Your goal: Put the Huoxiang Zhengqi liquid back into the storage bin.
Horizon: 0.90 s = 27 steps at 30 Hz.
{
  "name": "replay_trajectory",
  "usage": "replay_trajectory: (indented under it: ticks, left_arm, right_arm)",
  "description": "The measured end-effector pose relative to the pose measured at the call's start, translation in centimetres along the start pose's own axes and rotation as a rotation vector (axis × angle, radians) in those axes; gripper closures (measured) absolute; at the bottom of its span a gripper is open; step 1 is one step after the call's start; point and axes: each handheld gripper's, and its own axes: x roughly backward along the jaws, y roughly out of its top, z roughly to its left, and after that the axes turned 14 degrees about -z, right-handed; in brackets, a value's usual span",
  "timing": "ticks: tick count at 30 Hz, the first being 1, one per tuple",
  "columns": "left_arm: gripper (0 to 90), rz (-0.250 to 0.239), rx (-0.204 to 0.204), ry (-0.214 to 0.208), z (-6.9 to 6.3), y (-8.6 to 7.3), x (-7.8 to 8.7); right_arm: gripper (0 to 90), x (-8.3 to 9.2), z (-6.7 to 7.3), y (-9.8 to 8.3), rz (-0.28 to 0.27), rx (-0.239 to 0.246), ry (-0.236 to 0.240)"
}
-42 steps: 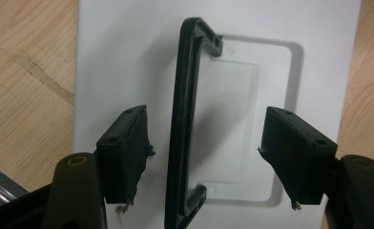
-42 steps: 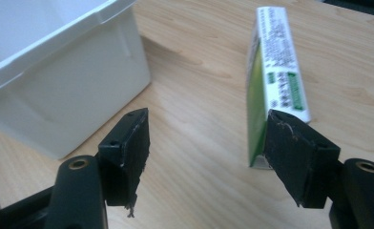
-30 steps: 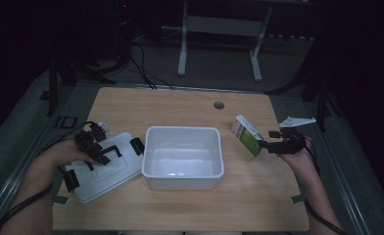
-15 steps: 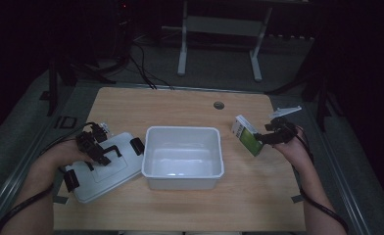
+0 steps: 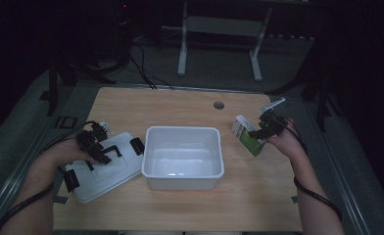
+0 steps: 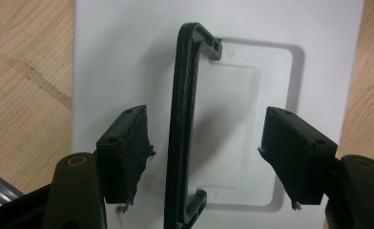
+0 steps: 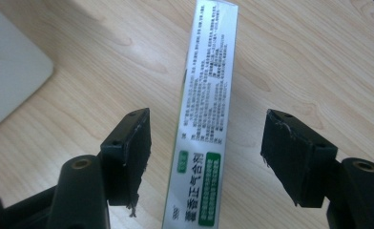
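Dark room, lit wooden worktop (image 5: pixel 190 105). Right gripper (image 7: pixel 206 157): fingers (image 7: pixel 128 152) spread either side of the box (image 7: pixel 209 95), pads clear of it though just closing in; box stands on edge right of the bin (image 5: pixel 182 156). Left gripper (image 6: pixel 206 155): fingers spread around the lid (image 6: pixel 213 28)'s black handle (image 6: pixel 182 119), not touching. Risks: an off-centre pinch could tip the narrow box; handle sits nearer one pad and could slip. Bin open, empty; lid lies to its left.

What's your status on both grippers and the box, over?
Left gripper open astride lid handle. Right gripper open, closing around green-and-white box, no grip yet. Nothing blocking the white bin.
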Motion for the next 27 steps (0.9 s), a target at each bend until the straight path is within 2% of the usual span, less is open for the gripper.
replay_trajectory:
  ticks: [8,15,18,22,27]
  left_arm:
    - [33.3,0.007,0.006,0.002,0.0,-0.1,-0.1]
    - [33.3,0.012,0.002,-0.005,-0.1,0.0,-0.2]
    - [33.3,0.016,0.003,-0.006,0.0,0.0,-0.3]
    - [33.3,0.019,-0.004,-0.005,0.0,0.0,-0.3]
    - [33.3,0.019,-0.003,-0.001,0.0,0.2,0.0]
  right_arm:
    - [43.8,-1.0,-0.2,1.0,0.076,0.009,0.002]
    - [48.0,-2.2,-0.3,2.0,0.198,0.017,0.021]
    - [49.3,-2.6,-0.4,2.3,0.219,0.015,0.037]
    - [50.7,-3.2,-0.5,2.5,0.248,-0.007,0.03]
    - [54.0,-4.0,-0.3,2.7,0.299,0.005,0.036]
